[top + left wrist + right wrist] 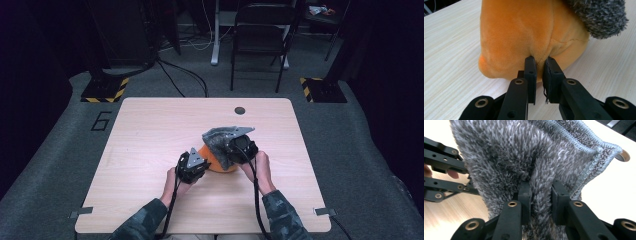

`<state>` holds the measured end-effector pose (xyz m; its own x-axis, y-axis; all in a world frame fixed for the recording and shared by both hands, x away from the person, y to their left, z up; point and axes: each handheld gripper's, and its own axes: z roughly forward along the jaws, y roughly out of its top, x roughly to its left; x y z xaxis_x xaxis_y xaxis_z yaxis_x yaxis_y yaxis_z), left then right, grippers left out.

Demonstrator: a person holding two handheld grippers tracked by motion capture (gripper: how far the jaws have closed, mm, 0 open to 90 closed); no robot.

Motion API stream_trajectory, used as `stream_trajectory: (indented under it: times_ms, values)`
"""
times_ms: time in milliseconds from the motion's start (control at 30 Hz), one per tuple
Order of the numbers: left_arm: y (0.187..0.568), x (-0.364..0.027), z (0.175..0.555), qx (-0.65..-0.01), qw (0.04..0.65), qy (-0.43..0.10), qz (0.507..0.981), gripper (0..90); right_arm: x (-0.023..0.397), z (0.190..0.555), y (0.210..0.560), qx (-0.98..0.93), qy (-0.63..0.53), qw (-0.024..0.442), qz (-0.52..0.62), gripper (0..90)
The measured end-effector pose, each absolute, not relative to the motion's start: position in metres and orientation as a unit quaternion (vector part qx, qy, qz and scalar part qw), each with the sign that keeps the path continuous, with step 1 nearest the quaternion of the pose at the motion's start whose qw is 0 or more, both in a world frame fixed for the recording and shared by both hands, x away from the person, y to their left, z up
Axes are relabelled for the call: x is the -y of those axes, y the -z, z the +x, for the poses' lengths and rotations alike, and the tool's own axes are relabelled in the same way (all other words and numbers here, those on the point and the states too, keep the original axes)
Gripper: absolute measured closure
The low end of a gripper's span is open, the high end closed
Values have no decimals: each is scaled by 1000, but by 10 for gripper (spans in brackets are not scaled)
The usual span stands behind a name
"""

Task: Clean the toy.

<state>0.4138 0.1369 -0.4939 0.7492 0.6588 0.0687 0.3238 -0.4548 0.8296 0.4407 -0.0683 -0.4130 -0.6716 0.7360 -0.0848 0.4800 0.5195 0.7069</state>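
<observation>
An orange plush toy point(216, 161) sits near the middle of the wooden desk point(150, 130). The left gripper point(539, 62), at the toy's 8 o'clock, pinches its fabric between narrow fingers. The right gripper point(541, 187), at 2 o'clock, clamps a grey shaggy cloth point(220, 140) draped over the toy.

Rounded orange plush toy point(529, 32) rests on the light wooden table point(150, 135), near centre. Shaggy grey microfibre cloth with stitched edge point(524, 152) draped over its top, bunched.
</observation>
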Motion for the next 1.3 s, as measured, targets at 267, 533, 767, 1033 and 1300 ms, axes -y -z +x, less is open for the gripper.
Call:
stream_trajectory:
  times_ms: [267, 533, 767, 1033, 1300]
  values:
    - [495, -139, 415, -295, 429, -194, 831, 814, 84, 450, 422, -854, -315, 165, 380, 735]
    - [496, -139, 415, -296, 430, -192, 831, 814, 102, 460, 433, -854, -293, 134, 409, 738]
    - [496, -140, 416, -295, 431, -191, 831, 814, 113, 468, 450, -850, -260, 126, 440, 744]
    - [496, -140, 416, -297, 431, -189, 831, 815, 115, 472, 471, -849, -234, 123, 458, 745]
    - [498, -143, 419, -304, 432, -185, 829, 816, 118, 467, 442, -846, -258, 146, 443, 744]
